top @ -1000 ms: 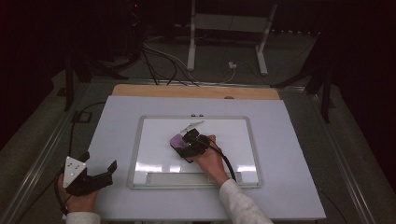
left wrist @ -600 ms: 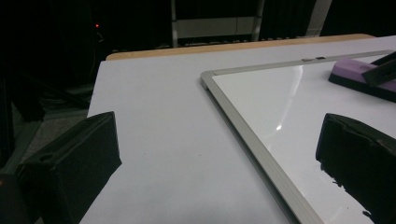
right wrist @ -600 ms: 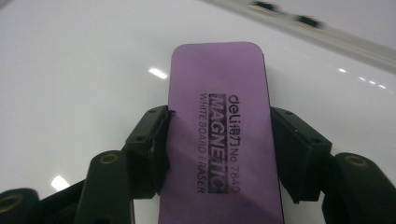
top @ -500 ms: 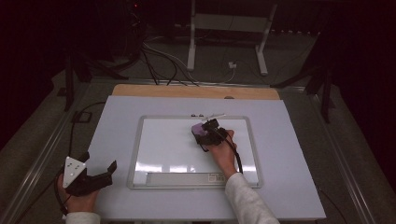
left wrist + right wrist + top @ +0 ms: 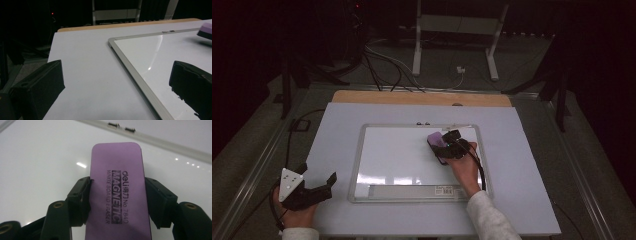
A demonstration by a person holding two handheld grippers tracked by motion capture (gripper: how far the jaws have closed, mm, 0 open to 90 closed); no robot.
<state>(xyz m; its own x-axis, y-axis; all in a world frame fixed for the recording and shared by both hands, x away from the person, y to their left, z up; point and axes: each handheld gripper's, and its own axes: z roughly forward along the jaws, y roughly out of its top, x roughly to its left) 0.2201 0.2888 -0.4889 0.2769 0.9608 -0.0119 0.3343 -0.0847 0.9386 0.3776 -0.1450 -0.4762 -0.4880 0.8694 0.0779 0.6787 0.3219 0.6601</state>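
A: Near edge first. Left gripper [image 5: 319, 187] held by the left hand [image 5: 292, 212] at the near left corner of the table [image 5: 522, 200]. Jaws?

B: Spread, nothing between them. In the left gripper view they frame bare table surface and the near left corner of the whiteboard [image 5: 140, 77]; the right one is cut off by the picture's edge.

A: Right side?

B: Right hand [image 5: 464, 167] reaches over the whiteboard [image 5: 397, 155] from the near edge; its sleeve is cut off at the bottom. Right gripper [image 5: 447, 142] sits over the far right part of the board.

A: Jaw state there?

B: Pinching the purple eraser [image 5: 117, 192] by its long sides. Print reads "MAGNETIC WHITE BOARD ERASER"; its near end runs out of the picture.

A: Eraser touching the board?

B: Cannot tell. In the high view the eraser [image 5: 438, 142] is small and half covered by the gripper. In the left gripper view only one corner [image 5: 206, 30] enters at the right, with a shadow under it.

A: Farther back?

B: Two small clips [image 5: 121, 127] on the board's far frame. Beyond the table: dark floor, cables, details hard to make out.
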